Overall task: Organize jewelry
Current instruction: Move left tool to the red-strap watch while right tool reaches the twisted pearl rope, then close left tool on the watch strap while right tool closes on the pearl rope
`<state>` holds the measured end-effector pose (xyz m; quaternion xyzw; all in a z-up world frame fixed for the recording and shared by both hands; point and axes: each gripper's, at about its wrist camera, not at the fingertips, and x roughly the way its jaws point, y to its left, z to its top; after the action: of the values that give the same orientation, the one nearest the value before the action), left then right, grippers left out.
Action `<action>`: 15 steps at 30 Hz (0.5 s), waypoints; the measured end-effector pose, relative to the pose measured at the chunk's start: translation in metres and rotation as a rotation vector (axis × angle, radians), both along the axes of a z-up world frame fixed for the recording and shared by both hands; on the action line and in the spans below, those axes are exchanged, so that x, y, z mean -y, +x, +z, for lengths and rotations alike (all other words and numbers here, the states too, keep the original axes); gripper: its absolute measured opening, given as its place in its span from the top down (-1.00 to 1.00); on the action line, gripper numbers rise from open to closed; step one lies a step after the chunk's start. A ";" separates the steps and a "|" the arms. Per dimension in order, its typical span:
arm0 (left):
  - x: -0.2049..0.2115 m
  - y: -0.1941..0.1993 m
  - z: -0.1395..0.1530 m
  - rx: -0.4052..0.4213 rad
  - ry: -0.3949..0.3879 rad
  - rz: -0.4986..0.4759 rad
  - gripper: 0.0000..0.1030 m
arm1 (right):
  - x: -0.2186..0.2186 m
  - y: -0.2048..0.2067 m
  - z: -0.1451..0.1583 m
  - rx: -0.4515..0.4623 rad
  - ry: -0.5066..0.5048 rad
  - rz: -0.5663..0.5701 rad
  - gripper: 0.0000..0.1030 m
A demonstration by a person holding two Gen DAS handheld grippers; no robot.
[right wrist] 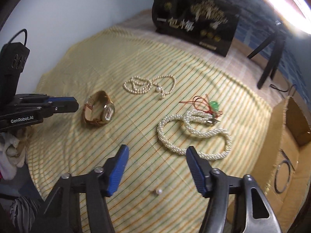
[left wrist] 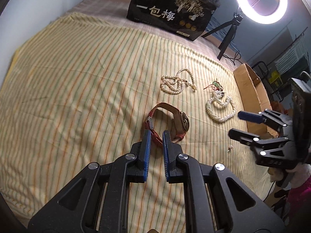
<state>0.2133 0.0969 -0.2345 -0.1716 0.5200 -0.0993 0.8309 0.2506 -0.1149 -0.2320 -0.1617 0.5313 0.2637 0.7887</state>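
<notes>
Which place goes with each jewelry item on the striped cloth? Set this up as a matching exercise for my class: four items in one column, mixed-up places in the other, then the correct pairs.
Items
1. wristwatch
2. thin pearl necklace
3. thick woven pearl necklace
4. single pearl earring

Places
A. alone on the cloth between the right gripper's open fingers
B. nearest the cardboard box, beside a green bead on red cord
C. farthest back, toward the black printed box
D. just ahead of the left gripper

Pairs: 1-D, 2-C, 3-B, 4-A
</notes>
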 end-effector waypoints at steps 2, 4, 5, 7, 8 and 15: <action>-0.001 0.005 -0.004 -0.010 -0.014 0.004 0.81 | -0.003 0.005 -0.006 -0.015 -0.008 0.003 -0.05; 0.000 0.008 -0.007 -0.015 -0.021 0.004 0.81 | -0.005 0.009 -0.012 -0.028 -0.014 0.011 -0.01; 0.000 0.010 -0.009 -0.017 -0.023 0.004 0.81 | -0.006 0.011 -0.015 -0.033 -0.017 0.014 0.01; 0.001 0.013 -0.011 -0.015 -0.020 0.005 0.80 | -0.007 0.015 -0.020 -0.043 -0.022 0.019 0.05; 0.002 0.015 -0.013 -0.019 -0.021 0.003 0.80 | -0.008 0.017 -0.023 -0.049 -0.025 0.021 0.08; 0.000 0.015 -0.015 -0.022 -0.026 0.000 0.80 | -0.016 0.029 -0.034 -0.056 -0.042 0.026 0.15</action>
<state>0.2283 0.0970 -0.2499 -0.1834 0.5278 -0.1038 0.8228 0.2800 -0.0994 -0.2659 -0.1779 0.5562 0.2673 0.7665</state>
